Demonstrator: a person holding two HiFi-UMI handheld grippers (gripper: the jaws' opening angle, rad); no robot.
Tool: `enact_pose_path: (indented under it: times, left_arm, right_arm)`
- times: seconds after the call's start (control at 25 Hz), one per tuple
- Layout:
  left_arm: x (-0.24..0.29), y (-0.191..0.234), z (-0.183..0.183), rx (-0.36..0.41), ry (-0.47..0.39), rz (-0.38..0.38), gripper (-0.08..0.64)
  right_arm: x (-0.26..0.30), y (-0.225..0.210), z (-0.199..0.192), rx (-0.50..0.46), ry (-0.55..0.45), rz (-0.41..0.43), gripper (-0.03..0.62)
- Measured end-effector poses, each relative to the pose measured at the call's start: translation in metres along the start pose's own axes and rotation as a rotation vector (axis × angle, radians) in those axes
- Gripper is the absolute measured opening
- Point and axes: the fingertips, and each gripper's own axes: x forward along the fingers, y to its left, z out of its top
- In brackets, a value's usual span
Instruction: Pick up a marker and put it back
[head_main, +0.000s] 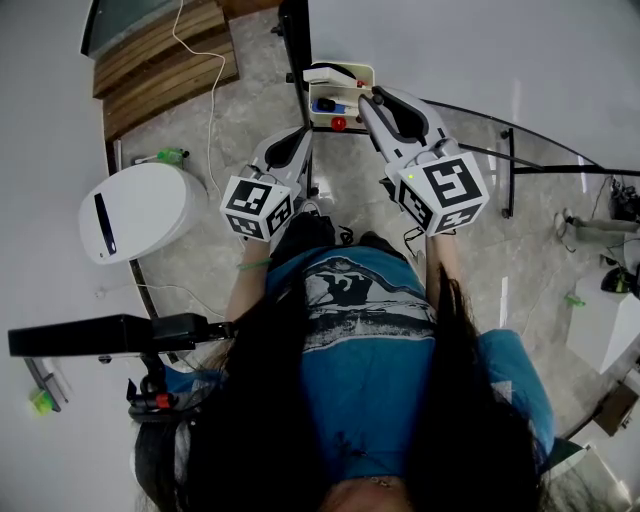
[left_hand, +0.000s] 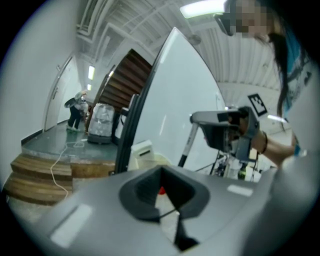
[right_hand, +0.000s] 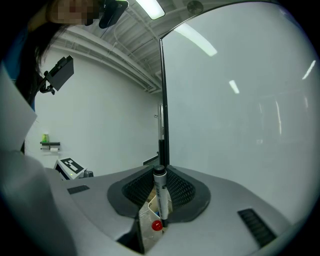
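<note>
Nearest the person, the left gripper is hanging idle in front of the body, its jaws lying together with nothing between them. Further out, the right gripper is hovering over the small cream tray. Its jaws are clamping the marker, which is standing upright between them, black cap on top and lower end pointing down at the tray beside a red knob. Whether the tip is touching the tray I cannot tell. I am judging the marker to be light and stiff, with a smooth plastic barrel that could be pivoting or sliding if pinched near one end. The jaws are sitting on the barrel below the cap, which looks the sound place. Beyond, the whiteboard is filling the background
</note>
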Motion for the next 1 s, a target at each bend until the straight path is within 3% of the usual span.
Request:
enact_pose_path:
  times: [0.28, 0.48, 0.88, 1.0]
  left_arm:
    - [0.000, 0.002, -0.002, -0.008, 0.014, 0.001, 0.003]
    - [-0.001, 0.003, -0.006, -0.012, 0.022, 0.004, 0.003]
    - [-0.005, 0.010, -0.008, -0.016, 0.030, 0.023, 0.003]
    - [-0.006, 0.012, -0.010, -0.021, 0.033, 0.031, 0.003]
  right_arm:
    - [0.003, -0.002, 0.001, -0.008, 0.003, 0.002, 0.083]
    - [0.017, -0.008, -0.003, -0.101, 0.041, -0.011, 0.083]
    - [0.068, 0.001, -0.073, -0.301, 0.270, 0.059, 0.083]
    - [0.078, 0.003, -0.091, -0.305, 0.310, 0.073, 0.083]
